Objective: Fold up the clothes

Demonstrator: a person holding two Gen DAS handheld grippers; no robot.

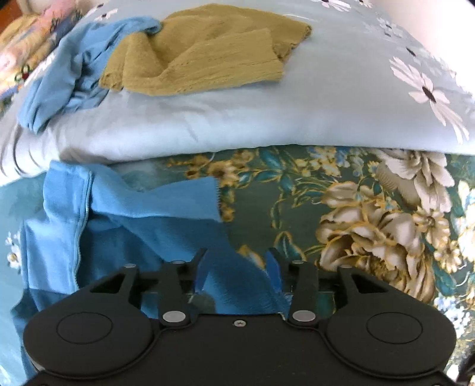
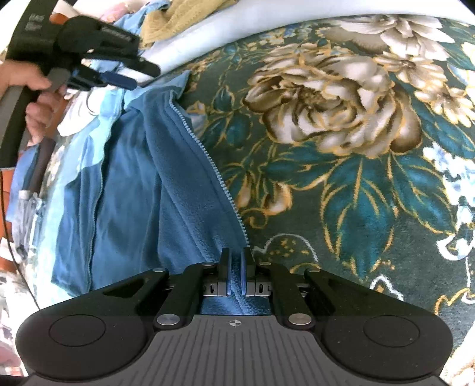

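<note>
Left wrist view: my left gripper (image 1: 237,261) stands partly open astride a fold of the blue jacket (image 1: 142,225), not pinching it; the jacket spreads away leftward.

Right wrist view: my right gripper (image 2: 236,267) is clamped on the jacket's zipper edge (image 2: 204,154), which runs up-left toward the other claw.

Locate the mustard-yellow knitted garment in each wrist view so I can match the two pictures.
Left wrist view: the mustard-yellow knitted garment lies at top centre, on the pale blue quilt, beside a crumpled light blue garment.
Right wrist view: only a piece of it shows at the top edge, left of centre, above the left gripper.
Shared landmark: the blue zip jacket on the dark green floral bedspread, also at lower left in the left wrist view.
</note>
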